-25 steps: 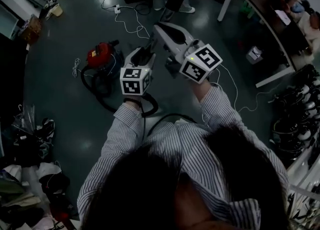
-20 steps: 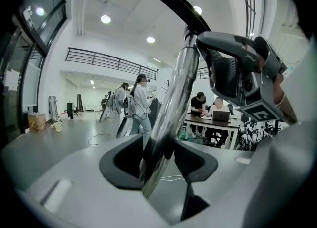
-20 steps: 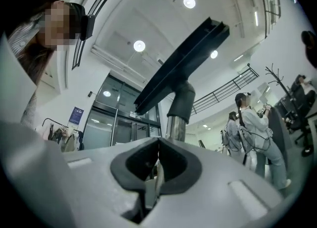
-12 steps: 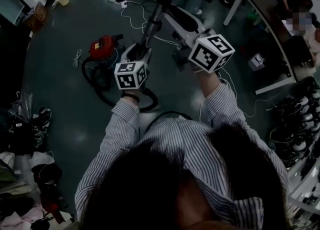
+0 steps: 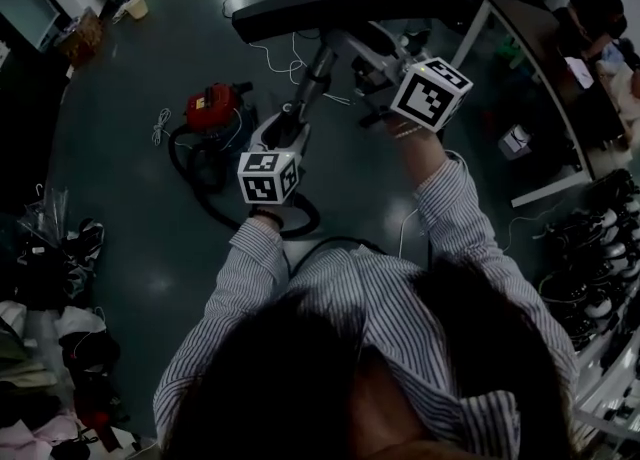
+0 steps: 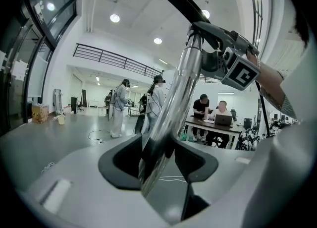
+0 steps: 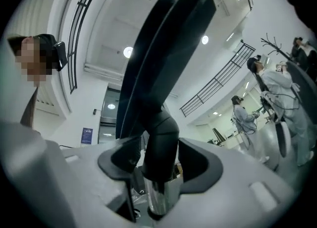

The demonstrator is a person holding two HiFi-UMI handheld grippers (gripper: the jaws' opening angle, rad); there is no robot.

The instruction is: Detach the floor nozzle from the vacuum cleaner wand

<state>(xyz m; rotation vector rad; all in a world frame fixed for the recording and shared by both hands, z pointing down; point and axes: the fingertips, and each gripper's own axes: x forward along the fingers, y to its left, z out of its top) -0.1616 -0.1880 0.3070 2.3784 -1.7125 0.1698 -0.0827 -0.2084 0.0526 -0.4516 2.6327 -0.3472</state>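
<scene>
In the head view the black floor nozzle (image 5: 350,3) is raised in the air on the chrome wand (image 5: 312,80). My left gripper (image 5: 283,133) is shut on the wand lower down; in the left gripper view the wand (image 6: 173,98) fills the gap between the jaws of my left gripper (image 6: 158,157). My right gripper (image 5: 378,70) stands at the nozzle's neck. In the right gripper view the black neck (image 7: 161,142) sits between the jaws of my right gripper (image 7: 156,165), which are opening, with gaps either side. Above the neck rises the nozzle (image 7: 163,48).
A red vacuum canister (image 5: 212,106) with a black hose (image 5: 195,180) lies on the dark floor to the left. White cables (image 5: 270,48) trail behind it. A table (image 5: 540,48) with seated people is at the right, and clutter (image 5: 50,278) lines the left.
My right gripper has risen and let go of the nozzle neck, its jaws now apart. The left gripper has sunk a little with the wand still in it.
</scene>
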